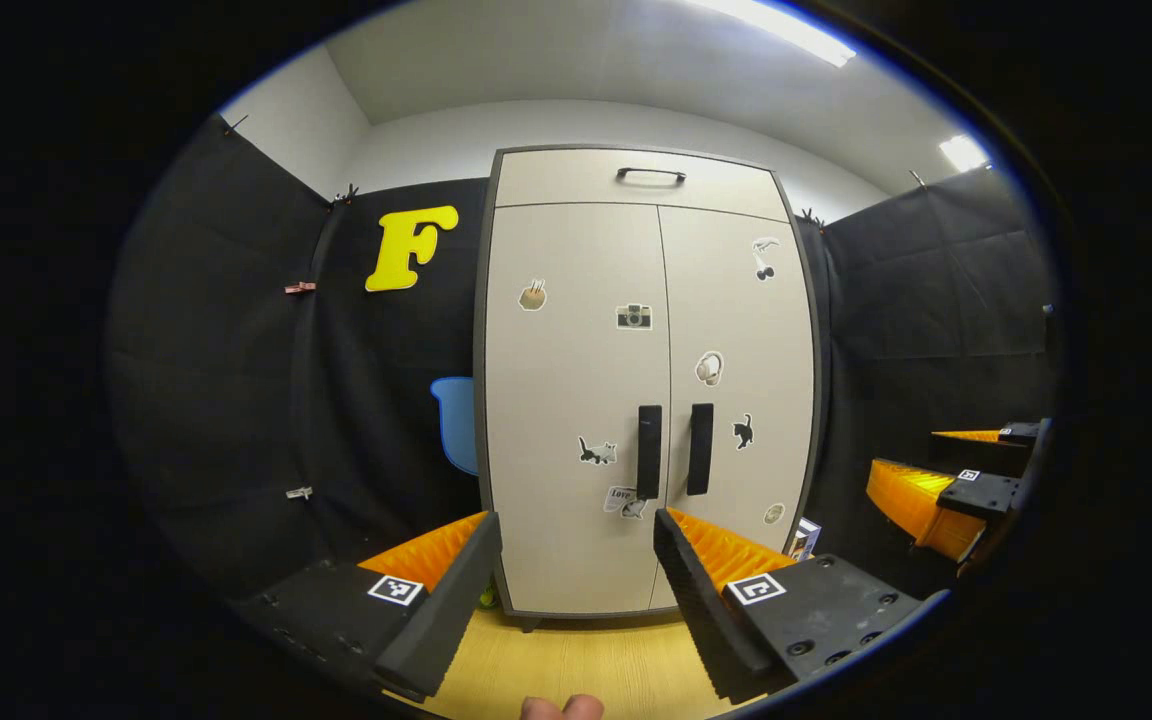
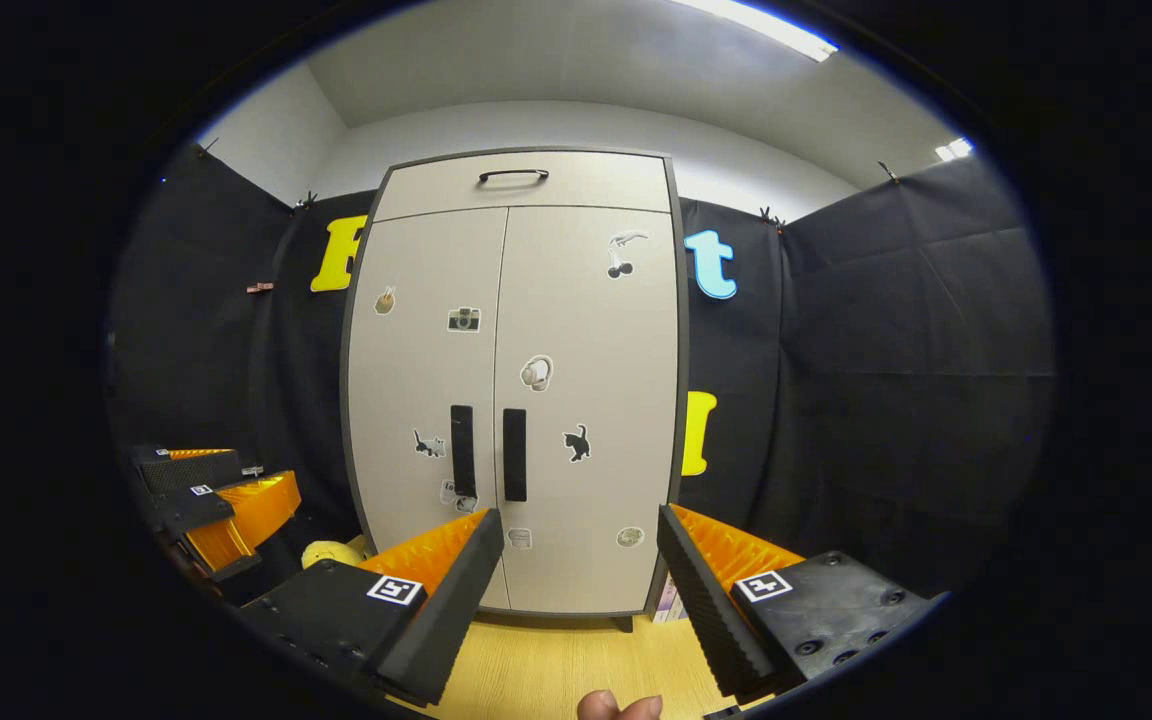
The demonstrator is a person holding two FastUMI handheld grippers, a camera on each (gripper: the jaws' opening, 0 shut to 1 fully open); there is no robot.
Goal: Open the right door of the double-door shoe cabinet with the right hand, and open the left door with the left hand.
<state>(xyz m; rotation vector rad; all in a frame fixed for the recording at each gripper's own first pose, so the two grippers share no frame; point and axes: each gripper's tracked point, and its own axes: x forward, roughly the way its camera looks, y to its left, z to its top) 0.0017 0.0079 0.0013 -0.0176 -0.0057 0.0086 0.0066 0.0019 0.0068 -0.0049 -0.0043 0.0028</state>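
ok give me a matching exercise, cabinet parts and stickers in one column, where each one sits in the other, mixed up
Things:
1. camera sticker
2. headphones sticker
3. long horizontal handle
4. white-bellied cat sticker

Places:
A. top panel above both doors
B. right door, middle height
C. left door, upper part near the centre seam
D. left door, just left of its vertical handle

Pairs: 1-C, 2-B, 3-A, 4-D

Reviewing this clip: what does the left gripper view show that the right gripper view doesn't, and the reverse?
Left gripper view: the right gripper, open, at the right edge, and a low clip on the cloth wall. Right gripper view: the left gripper, open, at the left edge. Both: the shoe cabinet with both doors shut, its two door handles untouched, and the wooden floor.
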